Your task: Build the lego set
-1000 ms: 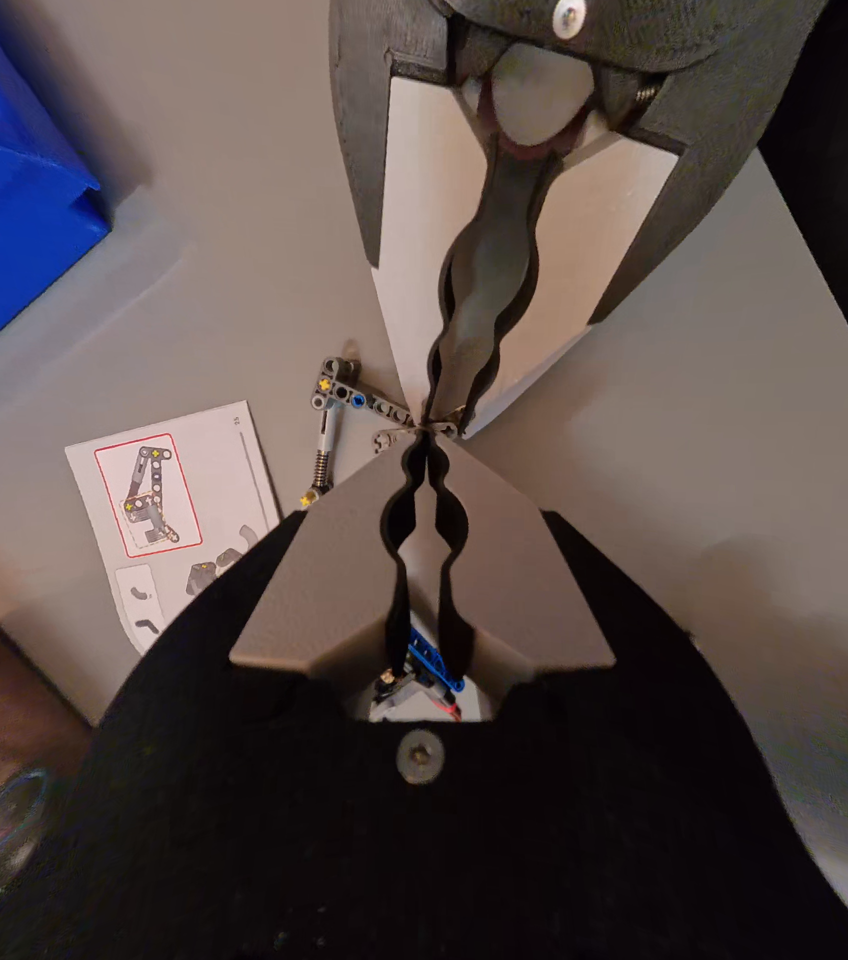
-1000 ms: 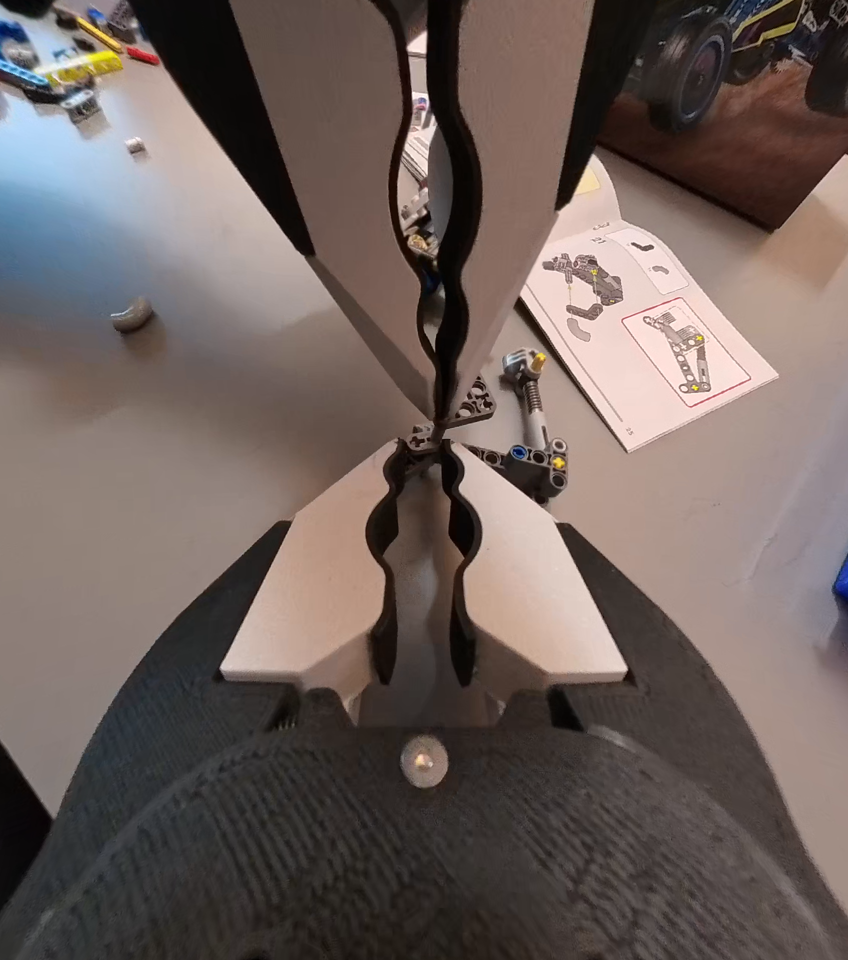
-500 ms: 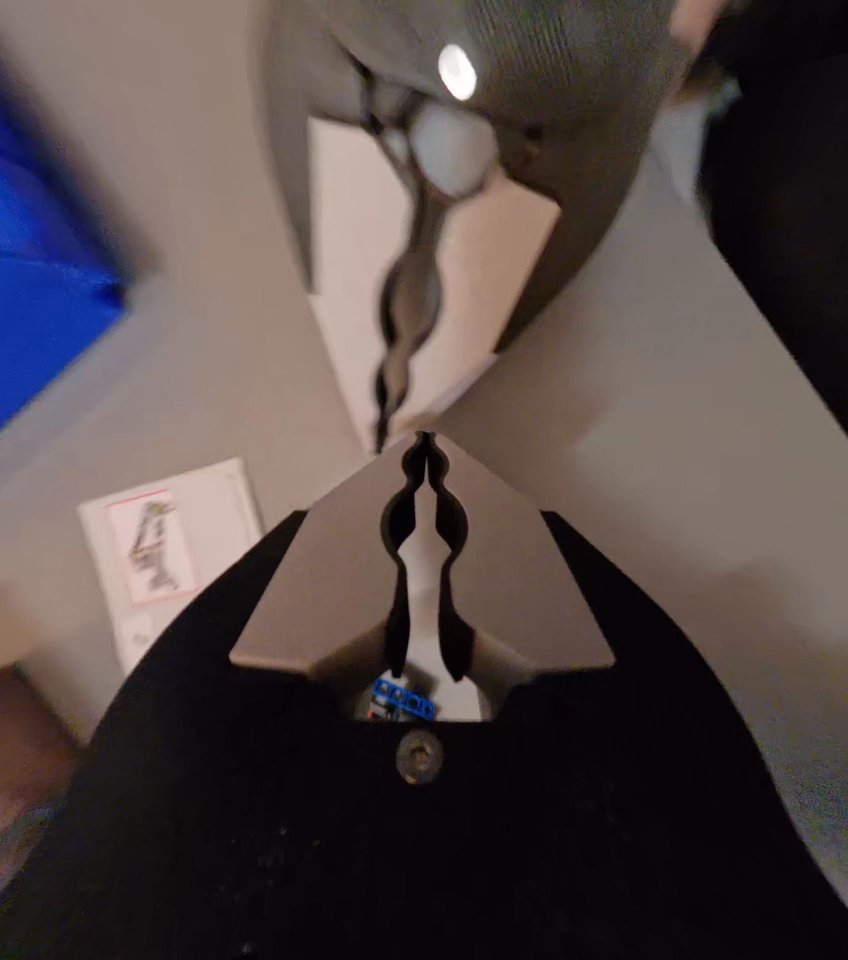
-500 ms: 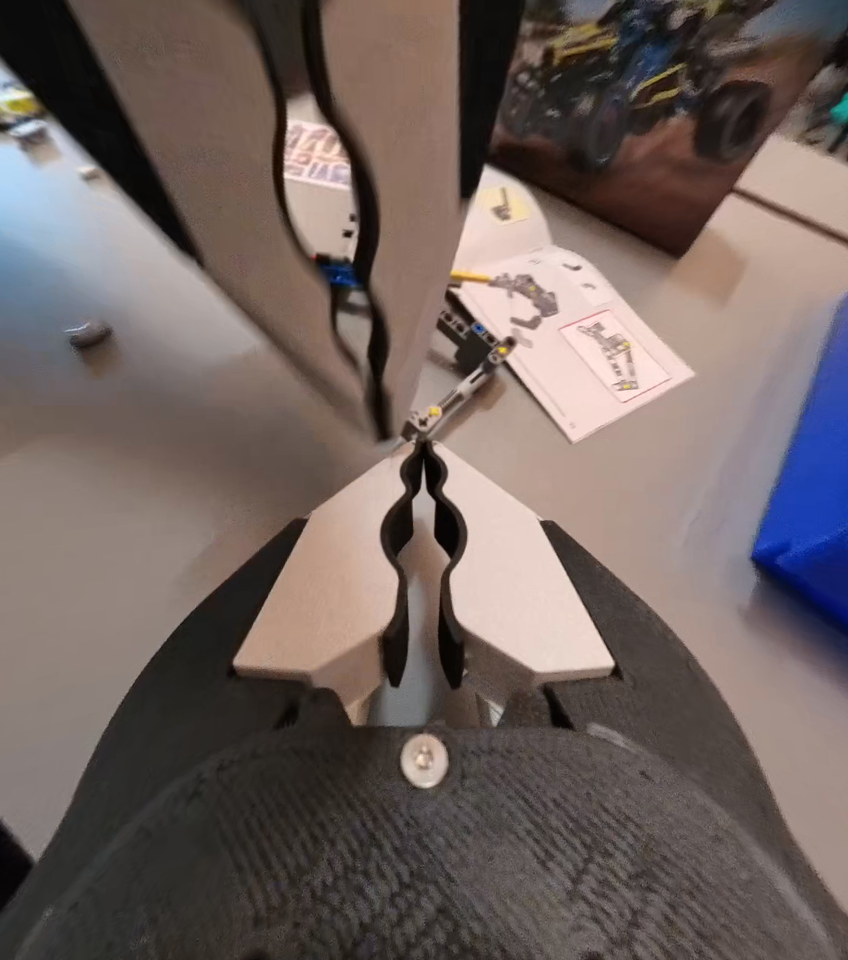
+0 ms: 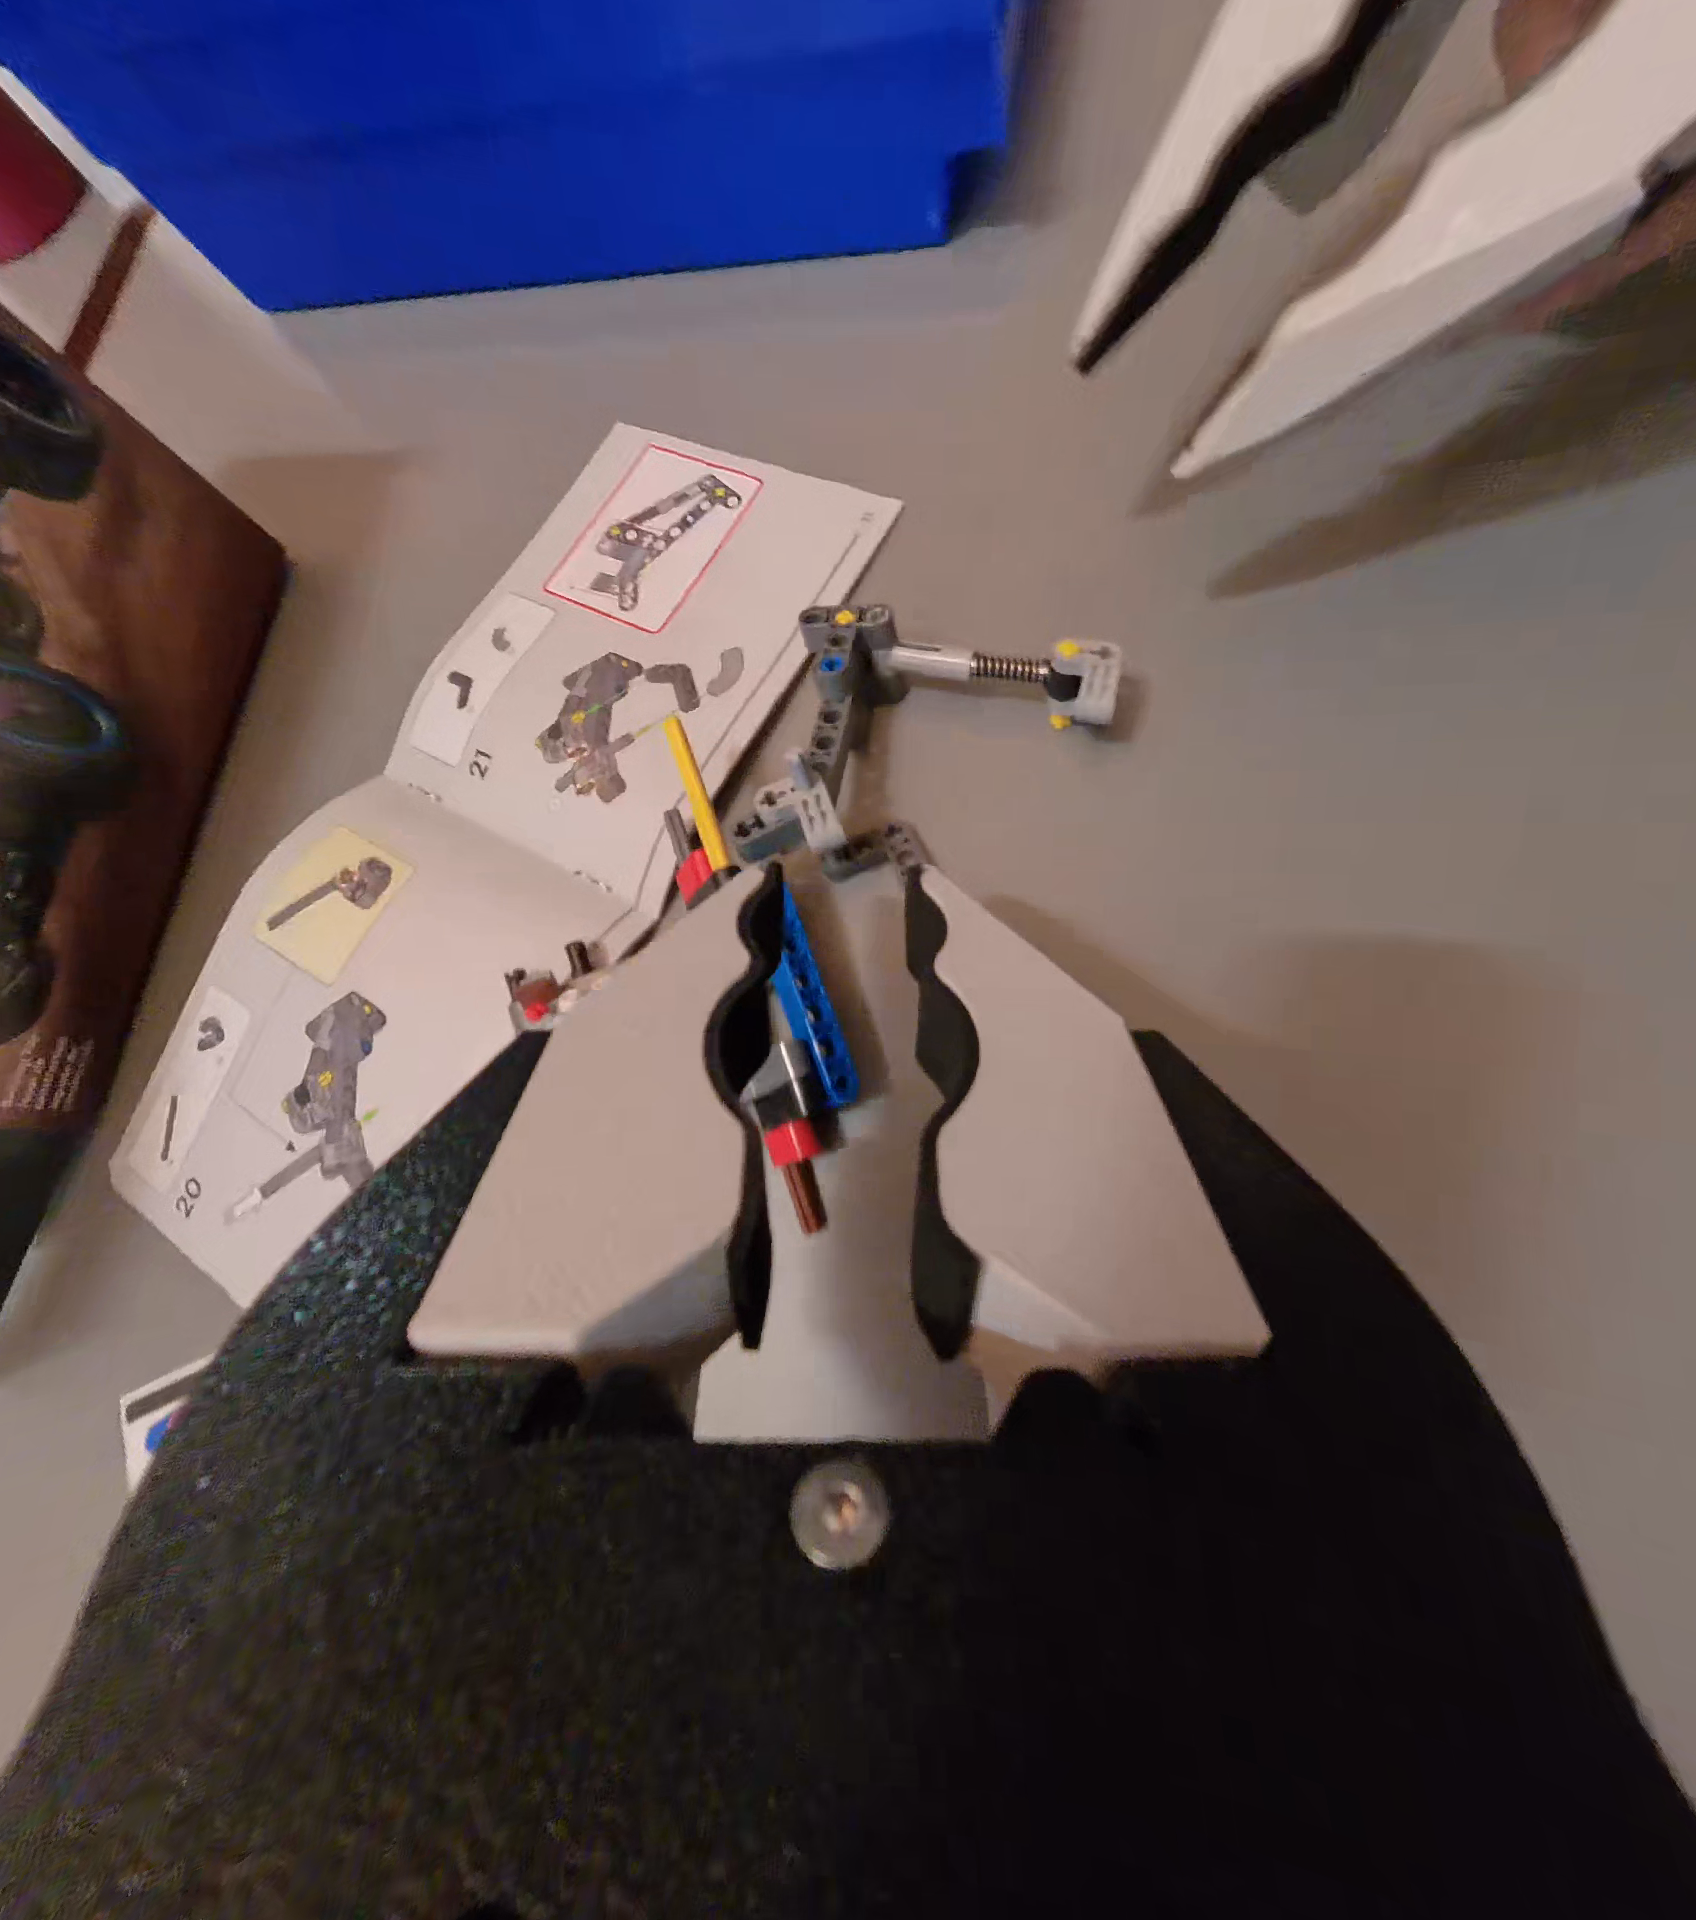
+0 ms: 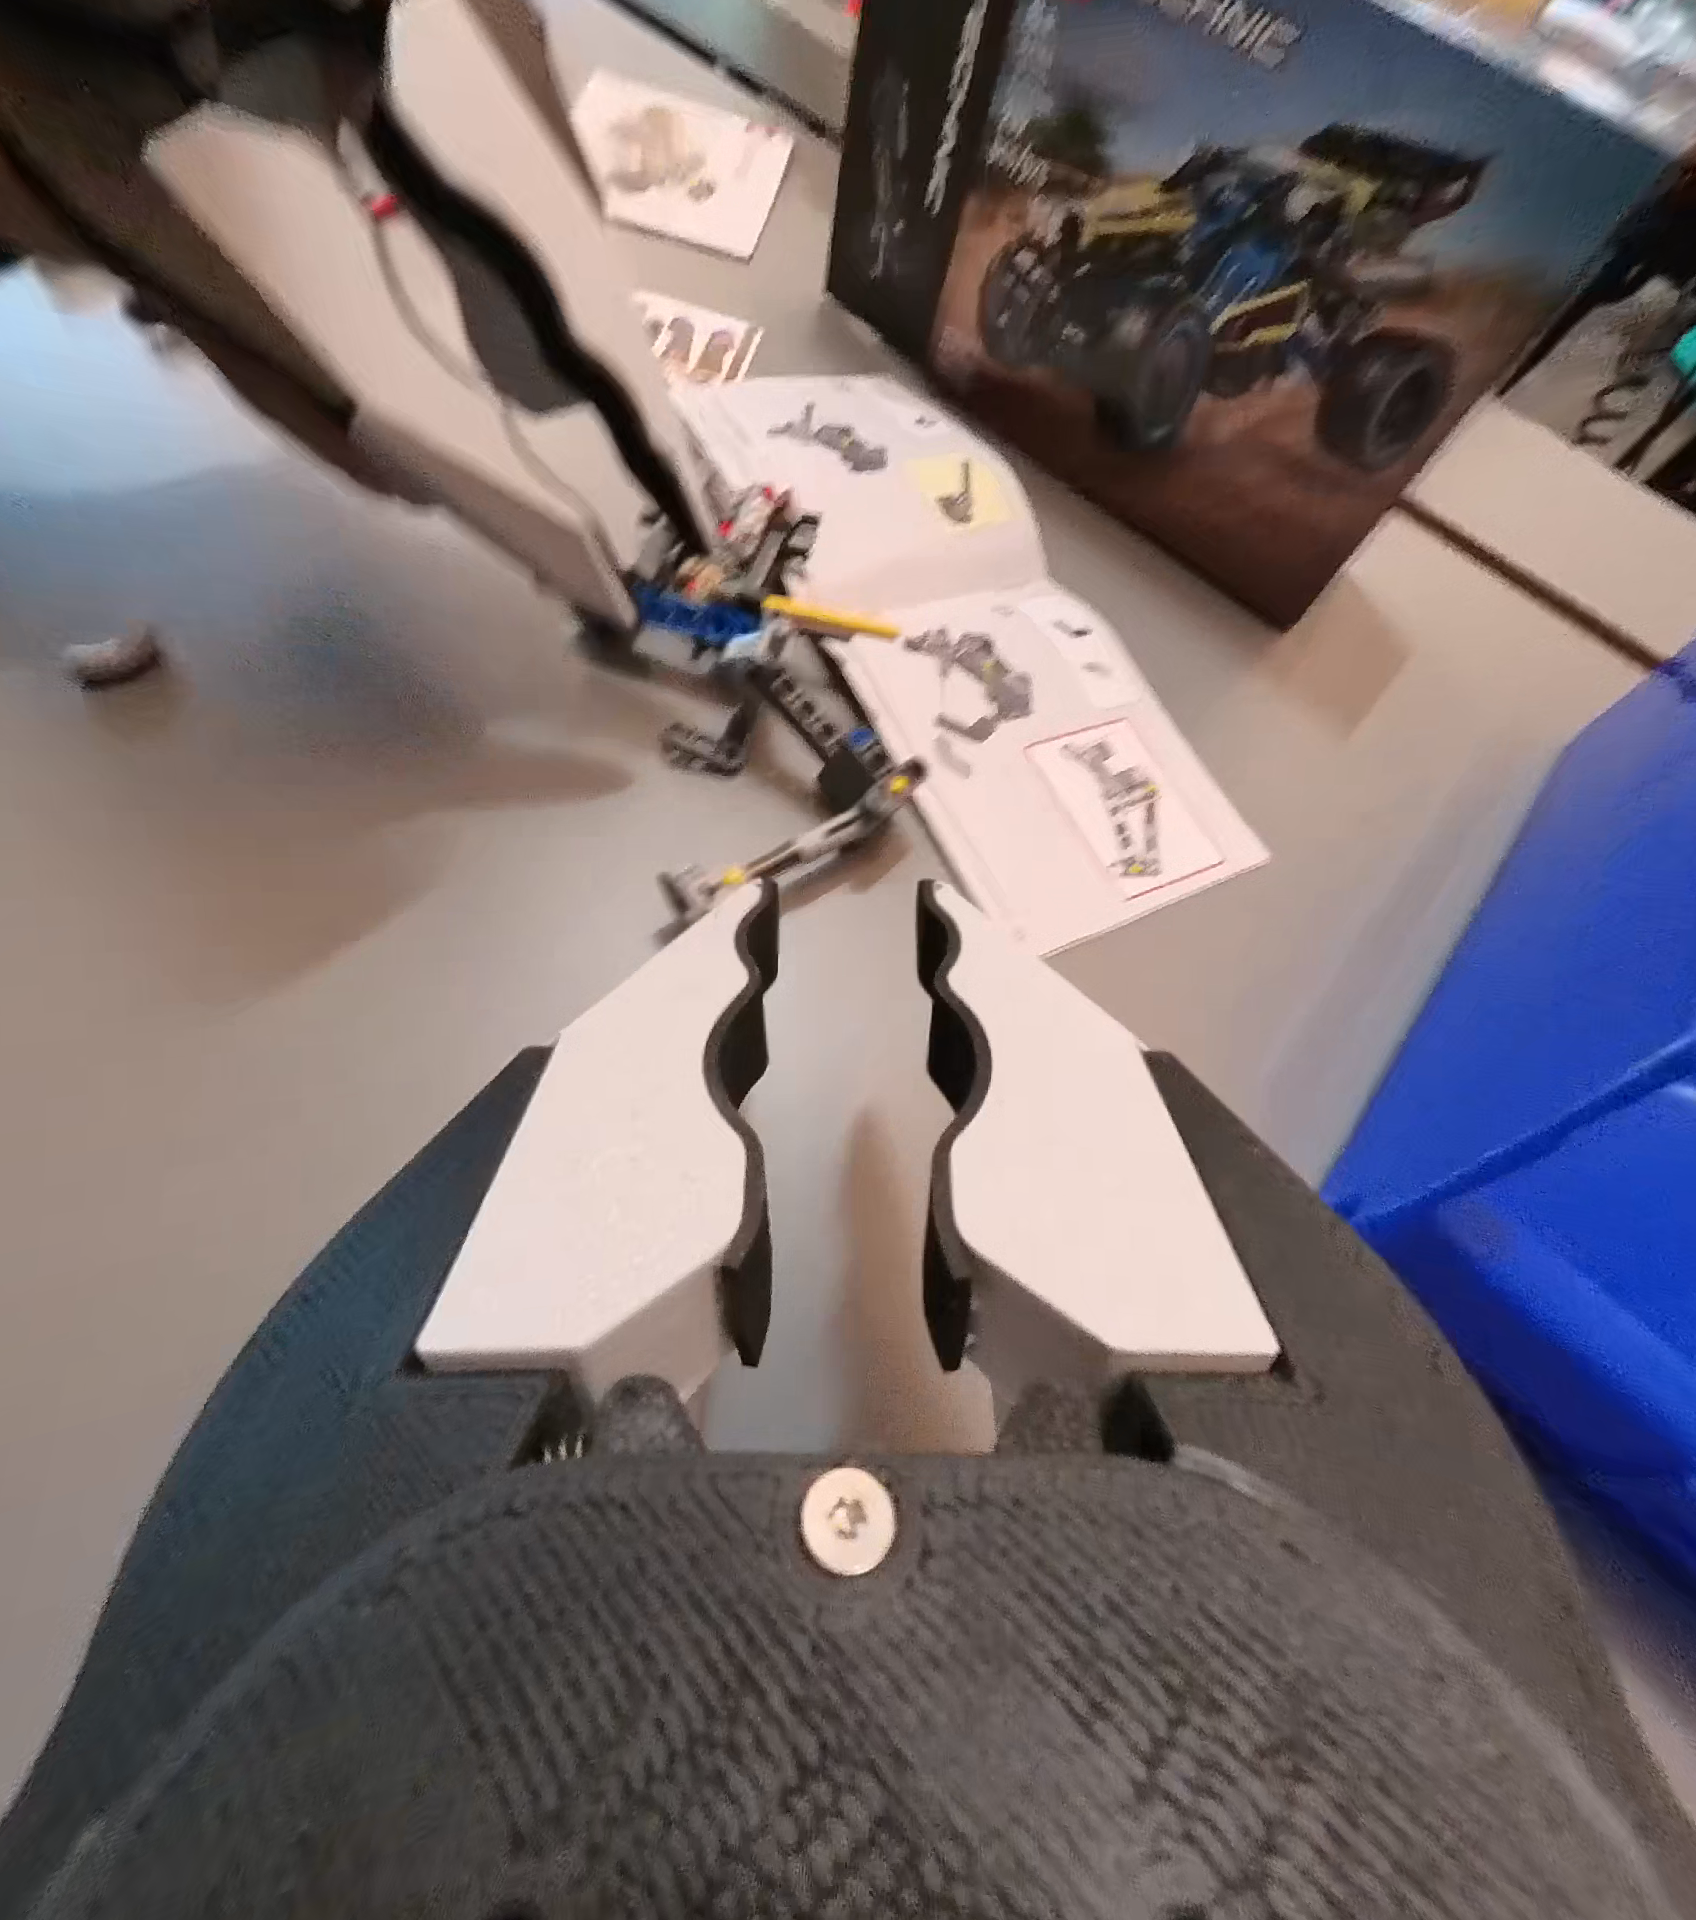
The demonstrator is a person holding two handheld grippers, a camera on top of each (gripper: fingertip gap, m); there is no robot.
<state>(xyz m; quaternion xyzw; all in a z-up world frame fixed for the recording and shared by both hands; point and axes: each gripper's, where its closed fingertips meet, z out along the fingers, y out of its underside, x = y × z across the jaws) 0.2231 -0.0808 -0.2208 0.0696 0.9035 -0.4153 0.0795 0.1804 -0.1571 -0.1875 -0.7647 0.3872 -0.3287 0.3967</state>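
- Grey table [image 5: 1446, 1039] is carrying everything; blue bin [image 5: 511, 135] is sitting at the far edge in the left wrist view, and the set box [image 6: 1239, 312] is standing far right in the right wrist view.
- Open instruction booklet [image 5: 511, 831] is lying flat, left of the build.
- Lego assembly [image 5: 828, 748] is lying on the table, its grey beam touching the booklet's right edge, its spring shock piece [image 5: 1005, 665] pointing right.
- Left gripper [image 5: 839, 883] is hanging over the near end of the assembly, jaws spread, gripping nothing; a blue beam [image 5: 813, 997] is showing in the gap between them.
- Right gripper [image 6: 844, 899] is hanging spread and empty, near the shock end, not touching it.
- Small grey part [image 6: 111, 655] is lying alone, far left in the right wrist view.
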